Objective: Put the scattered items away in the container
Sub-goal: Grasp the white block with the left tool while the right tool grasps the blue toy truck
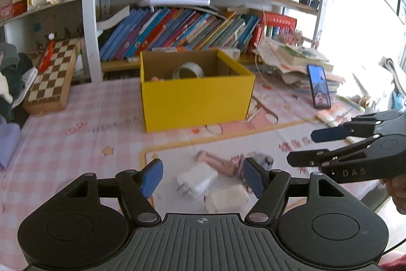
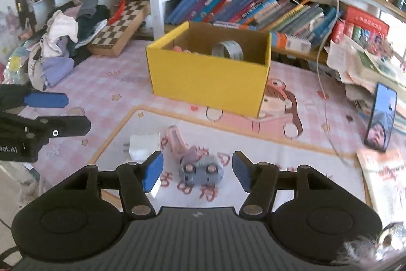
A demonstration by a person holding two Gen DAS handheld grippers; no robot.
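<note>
Pink checked tablecloth (image 1: pixel 76 103) with open yellow cardboard box (image 1: pixel 195 98) far; near, white plug charger (image 1: pixel 196 178) and grey-headed doll (image 2: pixel 200 170) lie below the spread-fingered left gripper (image 1: pixel 203 175) and right gripper (image 2: pixel 198 170).

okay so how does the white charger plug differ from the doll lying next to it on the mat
The charger plug is a plain white block with metal prongs at one end; the doll is long and thin, with pink limbs and a grey-blue head. The plug sits nearer the left gripper, while the doll's head lies between the right gripper jaws. Both lie flat on the mat, outside the yellow box, ungrasped.
</note>
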